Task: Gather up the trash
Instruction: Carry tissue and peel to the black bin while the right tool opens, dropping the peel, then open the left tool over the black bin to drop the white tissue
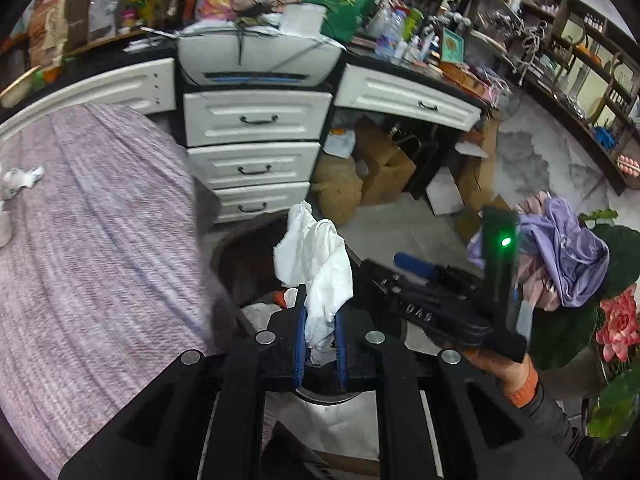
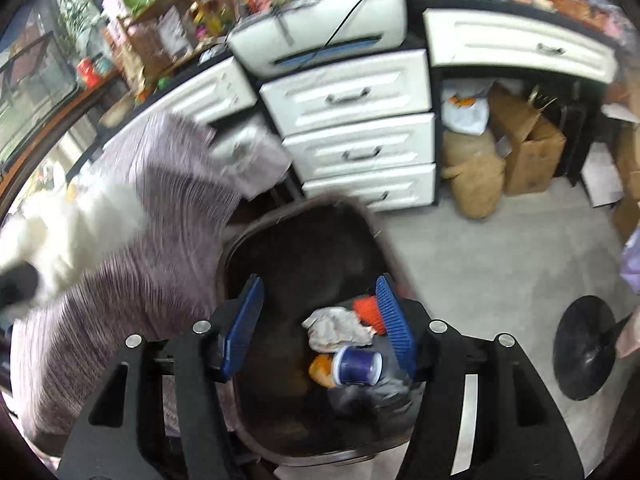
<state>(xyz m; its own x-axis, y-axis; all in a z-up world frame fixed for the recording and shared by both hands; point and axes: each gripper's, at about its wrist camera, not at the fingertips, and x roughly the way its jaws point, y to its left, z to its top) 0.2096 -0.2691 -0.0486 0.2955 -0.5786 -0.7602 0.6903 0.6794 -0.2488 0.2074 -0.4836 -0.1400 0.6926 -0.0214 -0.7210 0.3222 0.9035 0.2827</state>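
My left gripper (image 1: 320, 320) is shut on a crumpled white tissue (image 1: 316, 256) that sticks up from between its blue pads. It hangs over the near rim of a dark trash bin (image 1: 228, 252). In the right wrist view my right gripper (image 2: 320, 320) stands open over the bin (image 2: 240, 236), with nothing between its blue pads (image 2: 394, 320). Below it in the bin lie a crumpled tissue (image 2: 336, 326), an orange piece (image 2: 366, 308) and a small blue and white cup (image 2: 358, 366) on its side. The right gripper (image 1: 404, 270) also shows just right of the left one.
A purple striped bedspread (image 1: 100, 240) fills the left, with another crumpled tissue (image 1: 24, 178) on it. White drawers (image 1: 252, 160) stand behind the bin, cardboard boxes (image 1: 384, 164) under the desk. A black round stand base (image 2: 584, 346) sits on the floor at right.
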